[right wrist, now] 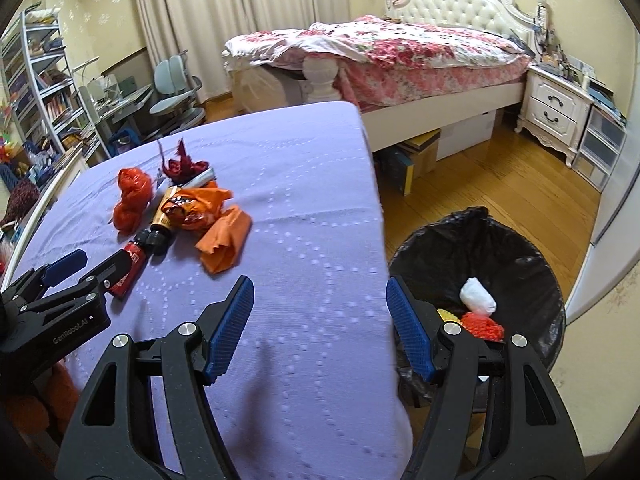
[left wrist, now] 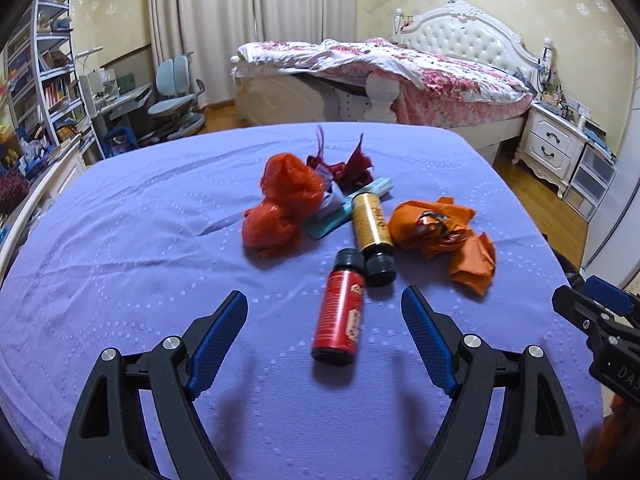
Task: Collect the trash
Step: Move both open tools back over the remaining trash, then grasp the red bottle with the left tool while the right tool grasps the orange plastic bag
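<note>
A: Where does the trash lie just now?

B: In a loose heap toward the far middle of the purple-covered worktop (left wrist: 120,220). Nearest the left claw (left wrist: 324,320) is a red bottle (left wrist: 340,316) on its side, black cap pointing away. Its cap sits just beside the cap of a gold bottle (left wrist: 370,220), which also lies flat. A crumpled red plastic bag (left wrist: 286,204) is to their left, an orange wrapper (left wrist: 444,236) to their right, and a dark red scrap (left wrist: 352,168) is behind them.

A: And the claws — is either one holding anything?

B: No. The left claw is spread wide and empty, tilted downward, with the red bottle lying ahead between the lines of its two fingers but not touched. I'd judge it is lining up on that bottle because it is the closest, most separate piece.

A: The right one?

B: The right claw (right wrist: 320,328) is also released, nothing between its pads. It hangs over the worktop's edge, right beside the black-lined bin (right wrist: 420,240) on the floor (a white wad (right wrist: 478,296) and a red net-like lump (right wrist: 484,326) already lie inside).

A: Why is the bin there?

B: Probably so each piece needs only a short carry off the edge — a drop, not a reach.
</note>
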`<action>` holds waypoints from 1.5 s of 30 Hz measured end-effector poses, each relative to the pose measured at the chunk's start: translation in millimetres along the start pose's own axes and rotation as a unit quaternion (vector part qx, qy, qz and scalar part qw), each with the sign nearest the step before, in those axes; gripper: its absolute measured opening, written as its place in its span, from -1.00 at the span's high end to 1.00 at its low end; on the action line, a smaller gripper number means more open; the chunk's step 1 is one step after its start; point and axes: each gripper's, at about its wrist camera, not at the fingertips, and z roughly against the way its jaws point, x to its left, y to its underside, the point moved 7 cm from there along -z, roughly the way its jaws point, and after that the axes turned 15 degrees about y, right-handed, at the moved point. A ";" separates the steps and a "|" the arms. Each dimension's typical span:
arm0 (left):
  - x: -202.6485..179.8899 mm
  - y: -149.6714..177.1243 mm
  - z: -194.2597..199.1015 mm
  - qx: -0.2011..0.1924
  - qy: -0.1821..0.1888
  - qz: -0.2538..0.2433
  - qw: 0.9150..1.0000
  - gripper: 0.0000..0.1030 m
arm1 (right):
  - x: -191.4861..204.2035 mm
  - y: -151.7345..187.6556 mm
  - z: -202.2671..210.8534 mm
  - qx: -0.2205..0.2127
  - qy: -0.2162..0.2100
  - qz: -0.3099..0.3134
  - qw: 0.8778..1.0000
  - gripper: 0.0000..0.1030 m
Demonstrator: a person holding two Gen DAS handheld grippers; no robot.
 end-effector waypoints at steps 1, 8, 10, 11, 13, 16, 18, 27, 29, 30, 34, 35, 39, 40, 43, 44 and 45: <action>1.6 0.0 -1.7 0.005 0.004 0.004 1.000 -0.46 | 2.8 0.4 -1.4 0.001 -0.001 0.003 1.000 -0.31; 5.6 5.3 -12.8 0.043 0.020 0.010 0.999 -0.07 | 28.8 -1.2 -8.8 0.007 -0.007 0.025 1.000 -0.31; 6.3 8.7 -14.4 0.053 0.032 0.014 0.998 0.17 | 33.7 -1.4 -10.3 0.009 -0.008 0.028 1.000 -0.31; 6.1 9.0 -13.8 0.051 0.030 0.010 0.998 0.22 | 37.3 -1.7 -11.0 0.010 -0.009 0.031 0.999 -0.31; 6.7 10.8 -13.0 0.053 0.027 -0.001 0.998 0.40 | 42.2 -2.3 -12.5 0.010 -0.012 0.035 0.999 -0.31; 12.4 12.8 -9.0 0.050 0.025 0.000 0.998 0.46 | 51.5 -4.5 -14.0 0.011 -0.016 0.042 0.999 -0.31; 19.1 14.0 -6.7 0.048 0.022 0.006 0.999 0.46 | 56.8 -5.7 -15.3 0.012 -0.020 0.046 0.999 -0.31; 39.9 12.2 -1.6 0.040 0.017 0.029 0.999 0.46 | 83.7 -16.5 -27.5 0.017 -0.022 0.062 0.998 -0.25; 42.7 12.2 -1.3 0.040 0.019 0.033 0.998 0.46 | 87.2 -17.5 -30.5 0.021 -0.020 0.065 0.997 -0.14; 43.6 12.0 -1.2 0.040 0.019 0.034 0.998 0.46 | 88.4 -17.5 -32.8 0.025 -0.016 0.068 0.997 -0.02; 43.0 11.9 -0.1 0.036 0.022 0.034 0.999 0.46 | 89.1 -17.2 -32.2 0.023 -0.013 0.068 0.997 0.28; 43.6 11.0 0.0 0.036 0.022 0.033 0.999 0.46 | 88.8 -16.4 -31.5 0.024 -0.014 0.069 0.997 0.28; 42.9 11.7 2.2 0.033 0.025 0.033 0.999 0.46 | 86.7 -13.7 -29.7 0.024 -0.015 0.069 0.997 0.30; 42.8 12.1 3.2 0.033 0.025 0.033 0.999 0.46 | 86.1 -12.4 -28.5 0.024 -0.016 0.068 0.997 0.31; 42.7 12.6 5.2 0.031 0.026 0.034 0.999 0.46 | 83.0 -7.2 -23.3 0.024 -0.020 0.064 0.997 0.31; 42.6 12.9 5.9 0.031 0.027 0.034 0.999 0.46 | 82.1 -5.1 -21.1 0.024 -0.021 0.063 0.997 0.31; 42.5 13.5 7.0 0.030 0.027 0.034 0.999 0.46 | 80.8 -4.2 -19.7 0.023 -0.021 0.063 0.997 0.31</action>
